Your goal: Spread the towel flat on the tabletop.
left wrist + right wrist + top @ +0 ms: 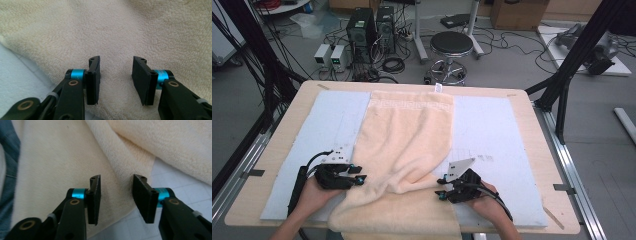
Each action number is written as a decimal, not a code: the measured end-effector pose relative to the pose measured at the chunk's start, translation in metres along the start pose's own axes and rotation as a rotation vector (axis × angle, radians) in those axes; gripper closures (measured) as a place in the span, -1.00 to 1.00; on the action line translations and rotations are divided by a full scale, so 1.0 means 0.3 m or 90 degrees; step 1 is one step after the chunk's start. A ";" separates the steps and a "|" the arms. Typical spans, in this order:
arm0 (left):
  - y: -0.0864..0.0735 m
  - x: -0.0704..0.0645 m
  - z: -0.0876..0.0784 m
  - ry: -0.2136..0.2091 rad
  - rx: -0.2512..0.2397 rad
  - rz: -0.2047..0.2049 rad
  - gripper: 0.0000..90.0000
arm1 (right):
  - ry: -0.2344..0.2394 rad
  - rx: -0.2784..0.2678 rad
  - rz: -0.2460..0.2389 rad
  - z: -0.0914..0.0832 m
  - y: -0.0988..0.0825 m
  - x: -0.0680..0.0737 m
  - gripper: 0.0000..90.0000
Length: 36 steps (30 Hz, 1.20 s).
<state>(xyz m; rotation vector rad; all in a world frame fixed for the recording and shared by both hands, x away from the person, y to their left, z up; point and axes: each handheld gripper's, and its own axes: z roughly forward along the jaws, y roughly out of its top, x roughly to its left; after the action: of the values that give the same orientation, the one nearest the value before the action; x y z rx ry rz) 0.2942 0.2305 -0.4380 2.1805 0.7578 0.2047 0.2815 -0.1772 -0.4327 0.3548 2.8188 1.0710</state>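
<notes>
A rounded-corner wooden table (pixel 522 100) of pale plywood carries a flat, pale blue-grey mat (pixel 492 135) that covers most of its top; in the right gripper view the mat shows a faint grid of lines. On the mat lies the cream towel (pixel 407 135), thick looped terry with a woven patterned band along its far edge and a small white tag at the far right corner. It runs from the far side of the mat down the middle to the near edge, where it narrows, bunches into soft folds and hangs over the table's front.

The left gripper (pixel 360 178), black with blue collars, sits at the towel's near left edge. In the left gripper view its flat black jaws stand apart with the fuzzy pile lying under and between them, the pads not pressing on it. The right gripper (pixel 439 190), held at the towel's near right edge, shows the same in the right gripper view: jaws spread, a rolled fold of the towel's border passing between them over the mat, no pinch visible. No container is among these things
</notes>
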 end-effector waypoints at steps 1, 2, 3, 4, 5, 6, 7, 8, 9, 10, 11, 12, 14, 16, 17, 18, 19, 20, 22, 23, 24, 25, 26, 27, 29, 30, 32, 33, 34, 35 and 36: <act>-0.003 -0.002 0.001 0.003 -0.007 -0.002 0.34 | 0.005 -0.003 0.010 0.005 -0.001 -0.004 0.51; -0.004 -0.003 0.001 0.004 -0.007 0.002 0.34 | 0.012 -0.008 0.020 0.004 -0.005 -0.008 0.65; -0.005 -0.004 0.000 0.005 -0.008 -0.002 0.34 | 0.022 -0.013 0.024 0.002 -0.009 -0.011 0.77; -0.005 -0.005 0.001 0.005 -0.008 -0.002 0.34 | 0.025 -0.017 0.030 0.000 -0.014 -0.012 0.83; -0.005 -0.006 0.001 0.005 -0.008 -0.001 0.33 | 0.028 -0.016 0.034 -0.004 -0.016 -0.011 0.84; -0.005 -0.009 0.002 0.007 -0.009 -0.001 0.32 | 0.033 -0.010 0.039 -0.009 -0.018 -0.008 0.85; -0.006 -0.011 0.002 0.008 -0.009 0.002 0.31 | 0.034 -0.006 0.038 -0.017 -0.022 -0.003 0.85; -0.006 -0.012 0.002 0.010 -0.009 0.003 0.30 | 0.035 -0.004 0.035 -0.024 -0.026 0.001 0.85; -0.006 -0.013 0.002 0.010 -0.009 0.002 0.29 | 0.034 0.002 0.039 -0.038 -0.035 0.014 0.85; -0.005 -0.014 0.003 0.010 -0.009 0.003 0.28 | 0.031 0.005 0.038 -0.046 -0.042 0.024 0.85; -0.006 -0.015 0.003 0.010 -0.009 0.002 0.28 | 0.028 0.007 0.035 -0.063 -0.055 0.041 0.85; -0.005 -0.015 0.003 0.010 -0.009 0.002 0.27 | 0.028 0.010 0.036 -0.078 -0.067 0.055 0.85; -0.005 -0.016 0.004 0.011 -0.008 0.003 0.27 | 0.023 0.002 0.038 -0.111 -0.091 0.089 0.85; -0.005 -0.019 0.004 0.015 -0.007 0.005 0.25 | 0.023 -0.004 0.035 -0.141 -0.109 0.130 0.85; -0.005 -0.022 0.005 0.015 -0.009 0.000 0.24 | 0.021 -0.006 0.028 -0.155 -0.115 0.155 0.85; -0.004 -0.022 0.005 0.016 -0.008 0.002 0.23 | 0.023 -0.009 0.020 -0.171 -0.119 0.179 0.84; -0.004 -0.022 0.005 0.014 -0.007 0.004 0.23 | 0.028 -0.015 0.017 -0.184 -0.121 0.199 0.81; -0.004 -0.024 0.006 0.016 -0.007 0.002 0.22 | 0.034 -0.018 0.015 -0.195 -0.120 0.211 0.72; -0.003 -0.023 0.006 0.016 -0.005 0.005 0.22 | 0.023 -0.036 0.015 -0.221 -0.110 0.229 0.51; -0.002 -0.023 0.007 0.017 -0.004 0.004 0.21 | 0.019 -0.045 0.014 -0.231 -0.104 0.226 0.48; -0.001 -0.023 0.007 0.016 -0.004 0.004 0.21 | 0.007 -0.053 0.010 -0.237 -0.097 0.216 0.47; -0.001 -0.024 0.008 0.017 -0.006 0.004 0.20 | -0.003 -0.057 0.012 -0.238 -0.093 0.205 0.47; -0.001 -0.025 0.008 0.018 -0.006 0.004 0.20 | -0.017 -0.060 0.015 -0.233 -0.084 0.179 0.47; -0.001 -0.025 0.008 0.017 -0.004 0.006 0.20 | -0.029 -0.060 0.021 -0.223 -0.076 0.158 0.48; -0.001 -0.022 0.008 0.014 -0.006 0.007 0.20 | -0.046 -0.056 0.030 -0.187 -0.062 0.112 0.49; -0.001 -0.021 0.008 0.013 -0.007 0.008 0.20 | -0.050 -0.052 0.033 -0.158 -0.054 0.081 0.51; -0.002 -0.021 0.008 0.012 -0.007 0.009 0.20 | -0.040 -0.043 0.032 -0.114 -0.043 0.045 0.51; -0.002 -0.021 0.009 0.011 -0.008 0.009 0.19 | -0.040 -0.039 0.030 -0.090 -0.036 0.031 0.50; -0.003 -0.022 0.009 0.011 -0.010 0.009 0.18 | -0.028 -0.034 0.032 -0.070 -0.030 0.019 0.47; -0.003 -0.021 0.008 0.011 -0.007 0.014 0.17 | -0.017 -0.029 0.032 -0.052 -0.024 0.010 0.44; -0.003 -0.021 0.008 0.009 -0.007 0.013 0.17 | -0.011 -0.025 0.024 -0.038 -0.019 0.004 0.43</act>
<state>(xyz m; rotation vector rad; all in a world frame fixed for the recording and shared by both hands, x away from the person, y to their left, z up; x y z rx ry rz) 0.2896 0.2257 -0.4398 2.1790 0.7401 0.2345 0.2773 -0.1883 -0.4281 0.4133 2.7830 1.1230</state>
